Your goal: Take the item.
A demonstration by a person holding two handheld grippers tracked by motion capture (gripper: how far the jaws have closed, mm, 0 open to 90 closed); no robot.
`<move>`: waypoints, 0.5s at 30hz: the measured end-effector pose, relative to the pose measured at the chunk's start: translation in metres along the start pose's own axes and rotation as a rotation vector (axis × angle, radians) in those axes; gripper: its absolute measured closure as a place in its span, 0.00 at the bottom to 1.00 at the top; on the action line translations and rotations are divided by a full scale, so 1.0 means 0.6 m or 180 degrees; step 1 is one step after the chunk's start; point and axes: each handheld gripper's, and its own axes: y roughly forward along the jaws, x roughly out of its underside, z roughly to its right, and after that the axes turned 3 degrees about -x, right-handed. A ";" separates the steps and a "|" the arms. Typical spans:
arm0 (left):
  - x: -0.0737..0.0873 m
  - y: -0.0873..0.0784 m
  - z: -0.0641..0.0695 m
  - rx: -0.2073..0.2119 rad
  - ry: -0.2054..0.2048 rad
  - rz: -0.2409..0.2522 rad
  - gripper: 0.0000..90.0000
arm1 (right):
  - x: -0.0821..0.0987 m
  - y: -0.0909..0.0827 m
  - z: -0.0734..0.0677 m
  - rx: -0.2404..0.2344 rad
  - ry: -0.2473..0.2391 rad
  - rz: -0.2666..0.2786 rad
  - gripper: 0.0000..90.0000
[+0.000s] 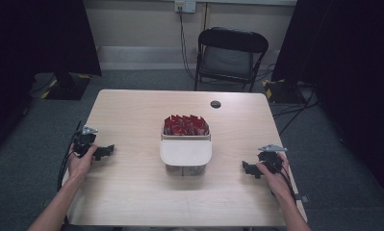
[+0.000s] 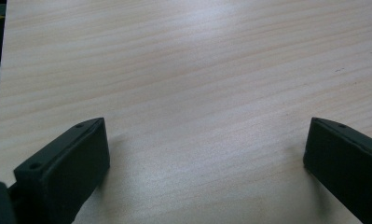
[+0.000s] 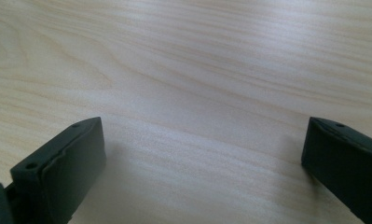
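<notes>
We see a pale wood table (image 1: 132,192) on grey carpet (image 1: 334,159). Behind it stands a black folding chair (image 1: 230,55) against a cream wall (image 1: 132,24), where a socket (image 1: 185,6) feeds a hanging cable (image 1: 182,43). Black curtains (image 1: 35,33) flank both sides. Light falls softly from above.

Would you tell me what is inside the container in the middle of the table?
Red packets stand packed in the container's open rear part. A pale lid covers the front part, so its contents cannot be seen.

black claws (image 1: 104,152), grey plates, trailing cables
</notes>
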 end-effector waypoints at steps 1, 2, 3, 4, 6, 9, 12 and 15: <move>0.000 0.000 0.000 0.0000 -0.0001 0.0000 0.00 | 0.000 0.000 0.000 0.0000 0.0000 0.0000 0.00; 0.000 0.000 0.000 0.0000 -0.0001 0.0000 0.00 | 0.000 0.000 0.000 0.0000 0.0000 0.0000 0.00; 0.000 0.000 0.000 0.0000 -0.0001 0.0000 0.00 | 0.000 0.000 0.000 0.0000 0.0000 0.0000 0.00; 0.000 0.000 0.000 0.0001 0.0000 0.0000 0.00 | 0.000 0.000 0.000 0.0000 0.0000 0.0000 0.00; 0.000 0.000 0.000 0.0001 0.0000 -0.0001 0.00 | 0.000 0.000 0.000 0.0000 0.0001 0.0000 0.00; 0.000 0.000 0.000 -0.0003 -0.0004 -0.0002 0.00 | 0.000 0.000 0.000 0.0001 -0.0003 0.0002 0.00; 0.000 -0.002 0.002 0.0001 -0.0006 -0.0019 0.00 | 0.000 0.000 0.000 0.0002 -0.0003 0.0003 0.00; -0.002 -0.006 0.004 0.0029 0.0008 -0.0005 0.07 | 0.000 0.000 0.000 0.0000 -0.0003 0.0002 0.00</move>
